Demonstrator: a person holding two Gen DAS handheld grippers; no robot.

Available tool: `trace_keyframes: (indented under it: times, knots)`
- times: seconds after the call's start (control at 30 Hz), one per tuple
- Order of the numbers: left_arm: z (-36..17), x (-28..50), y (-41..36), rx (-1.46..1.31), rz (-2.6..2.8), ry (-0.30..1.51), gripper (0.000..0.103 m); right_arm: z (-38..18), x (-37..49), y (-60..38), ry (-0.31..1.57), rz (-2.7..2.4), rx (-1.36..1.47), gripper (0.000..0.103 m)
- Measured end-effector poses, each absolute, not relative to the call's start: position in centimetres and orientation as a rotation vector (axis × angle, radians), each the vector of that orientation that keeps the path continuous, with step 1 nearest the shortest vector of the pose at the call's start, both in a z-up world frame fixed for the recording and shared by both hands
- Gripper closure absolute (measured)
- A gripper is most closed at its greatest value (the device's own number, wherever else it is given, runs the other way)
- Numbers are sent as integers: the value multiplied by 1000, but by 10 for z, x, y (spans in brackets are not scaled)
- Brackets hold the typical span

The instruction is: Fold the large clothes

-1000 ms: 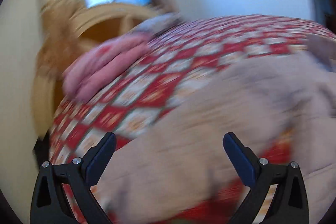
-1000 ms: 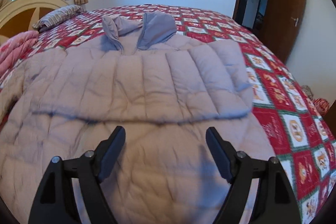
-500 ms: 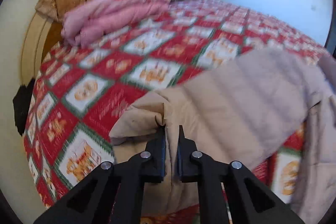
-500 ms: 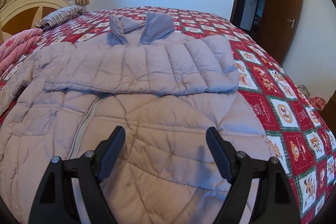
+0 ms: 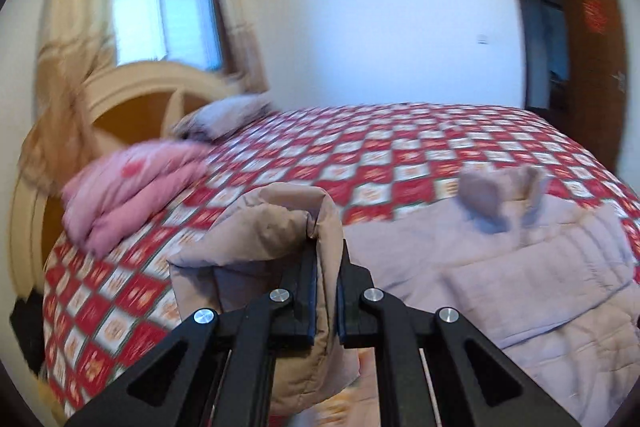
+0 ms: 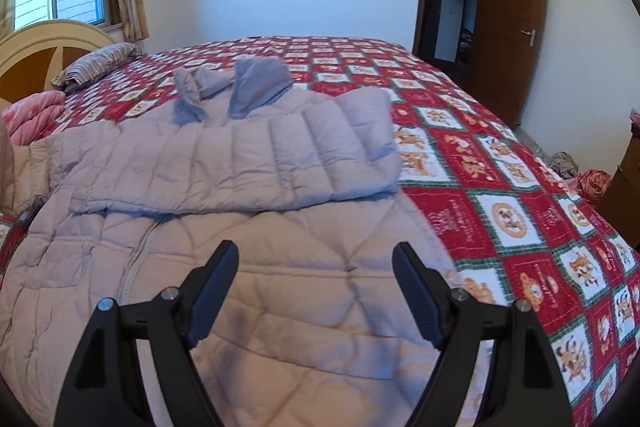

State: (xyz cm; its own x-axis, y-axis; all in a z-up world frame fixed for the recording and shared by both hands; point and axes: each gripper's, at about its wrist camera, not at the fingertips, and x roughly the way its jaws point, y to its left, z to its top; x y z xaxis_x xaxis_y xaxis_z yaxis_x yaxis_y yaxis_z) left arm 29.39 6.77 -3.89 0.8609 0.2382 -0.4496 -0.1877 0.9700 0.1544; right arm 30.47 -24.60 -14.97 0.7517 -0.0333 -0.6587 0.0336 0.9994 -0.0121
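Left tongs [image 5: 325, 291] clench the puffer coat's [image 6: 256, 267] left sleeve [image 5: 280, 227], lifted for folding across; right tongs [image 6: 316, 291] hover released above.

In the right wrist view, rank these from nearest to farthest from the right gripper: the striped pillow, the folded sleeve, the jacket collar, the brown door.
1. Folded sleeve, lying across the jacket, just ahead of the right gripper.
2. Jacket collar, beyond the sleeve, centre.
3. Striped pillow, far left by the headboard.
4. Brown door, far right, past the bed.

Motion blur smears the curtain [image 5: 76, 39] and pink quilt [image 5: 132, 191]; the jacket [image 6: 248, 267] runs off the lower edge.
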Motion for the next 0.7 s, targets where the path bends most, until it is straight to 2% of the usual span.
trace_keyframes:
  times: [0.27,0.53,0.63,0.7]
  knots:
    - [-46,316,-53,212,47,496,97,-141,300,-297,705,-117,48,21]
    - [-89,327,-167,326,-101,558,96,-138,294,-348,687,-205,122,21]
    - [-107,327,-196,367,-130,581,95,-145,291,-358,695,-217,135,21]
    - [-118,326,-215,420,-132,597,88,-151,291,-363,707,-225,146,21]
